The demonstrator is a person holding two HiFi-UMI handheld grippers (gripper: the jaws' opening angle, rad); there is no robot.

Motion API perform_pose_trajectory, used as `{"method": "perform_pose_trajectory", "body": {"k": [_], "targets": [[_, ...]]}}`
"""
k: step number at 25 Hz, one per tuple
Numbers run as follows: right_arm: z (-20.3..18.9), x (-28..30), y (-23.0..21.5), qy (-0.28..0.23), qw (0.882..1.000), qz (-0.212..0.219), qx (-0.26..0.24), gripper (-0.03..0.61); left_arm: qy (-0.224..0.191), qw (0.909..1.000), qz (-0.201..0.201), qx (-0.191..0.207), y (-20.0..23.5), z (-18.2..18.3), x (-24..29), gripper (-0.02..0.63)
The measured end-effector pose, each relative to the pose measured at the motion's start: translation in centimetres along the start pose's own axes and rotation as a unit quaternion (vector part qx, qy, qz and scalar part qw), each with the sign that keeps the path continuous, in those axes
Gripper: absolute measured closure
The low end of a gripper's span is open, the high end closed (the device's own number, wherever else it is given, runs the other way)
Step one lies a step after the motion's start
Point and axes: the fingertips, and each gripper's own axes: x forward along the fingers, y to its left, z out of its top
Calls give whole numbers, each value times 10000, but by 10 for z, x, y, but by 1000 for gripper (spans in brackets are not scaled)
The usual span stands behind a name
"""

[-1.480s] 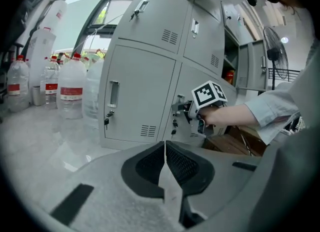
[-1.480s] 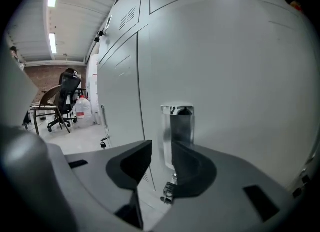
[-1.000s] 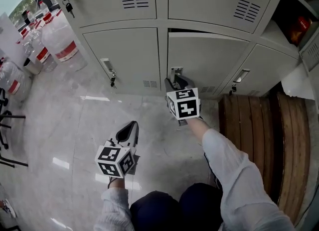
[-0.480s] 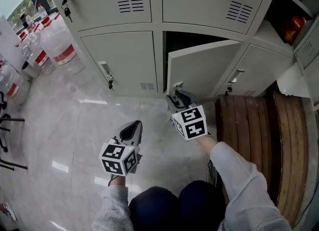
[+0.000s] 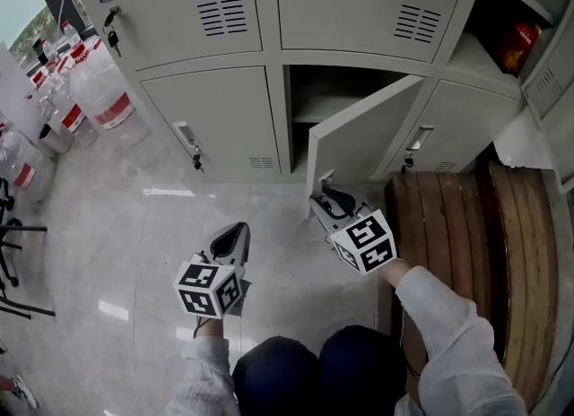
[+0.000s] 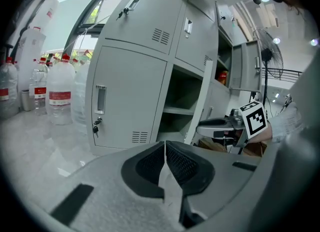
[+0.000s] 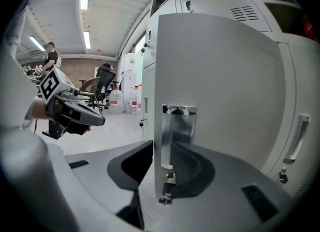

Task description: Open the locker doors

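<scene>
Nearest, the left gripper (image 5: 231,237) hangs clenched on nothing above the pale glossy floor (image 5: 134,217). To its right, the right gripper (image 5: 327,197) — jaws just closing tighter — clamps the free edge of the grey metal lower-middle locker door (image 5: 359,132), which is swung half open from the far grey locker bank (image 5: 215,109).

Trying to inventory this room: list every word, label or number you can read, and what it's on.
No text is legible.
Water bottles, red labels: too small to read.
Red package on shelf: blurred.
Marker cubes: patterns only, no words.
</scene>
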Motion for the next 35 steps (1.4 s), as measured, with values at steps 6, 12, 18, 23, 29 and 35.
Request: {"method": "perform_pose_trajectory", "body": {"k": [6,12,18,23,29,35], "targets": [[-8,-17,4,77,9992,306,-243,468,39,10000,-65,43,-1,0,6,598],[-11,-27,7,-40,9972,581,-472,468,23,9999,-133,60,-3,-1,13,598],[-18,-41,8,-116,9951,741,-642,468,52,9998,-191,55,-8,-6,11,598],[-20,-48,8,-83,9924,894,-838,468,52,9998,-163,102,-8,-4,8,598],[-29,-66,7,11,9894,1109,-935,468,61,9999,-135,79,-8,-6,7,598],[-46,-110,-3,55,9889,1228,-838,466,66,9997,-205,98,-17,-5,12,598]]}}
